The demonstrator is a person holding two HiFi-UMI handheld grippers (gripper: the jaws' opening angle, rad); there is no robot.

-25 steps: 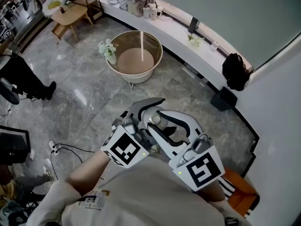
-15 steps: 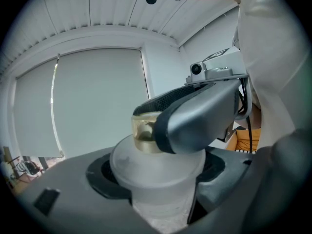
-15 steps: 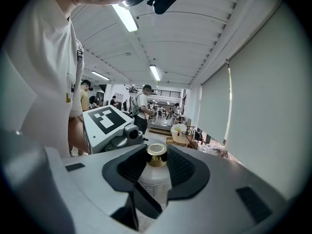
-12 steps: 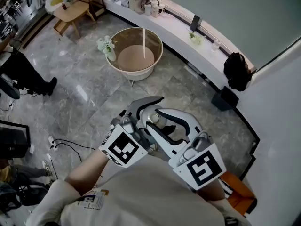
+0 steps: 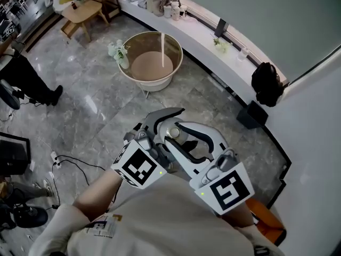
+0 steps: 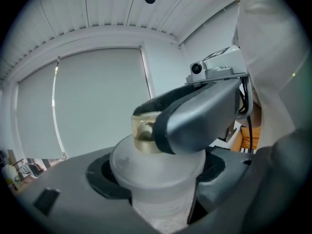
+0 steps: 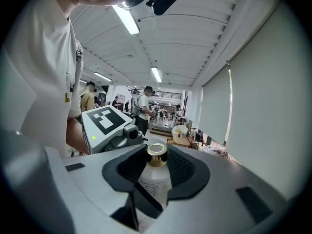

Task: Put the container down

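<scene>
Close against my chest, my left gripper [image 6: 158, 179] has its jaws drawn in on the frosted body of the container [image 6: 146, 160], one dark pad pressed to each side just under its wide shoulder. My right gripper [image 7: 157, 165] comes across from the other side and holds the same container higher up: its ribbed pads sit against the gold cap [image 7: 156, 154] and the neck below it, so the jaws stand only partly apart, stopped by what they hold. The container is upright between the two grippers, in the air, resting on nothing. From my head camera, both marker cubes sit just above my shirt, with the jaws crossing in front of them. Well below lies a grey marble floor [image 5: 96, 111]. Farther out on it stands a round cream tub [image 5: 152, 81]. Beyond that, a white ledge [image 5: 197, 33] curves along the wall, with a black bag [image 5: 266, 81] at its end. A wooden table [image 5: 80, 15] stands off to the far left.
</scene>
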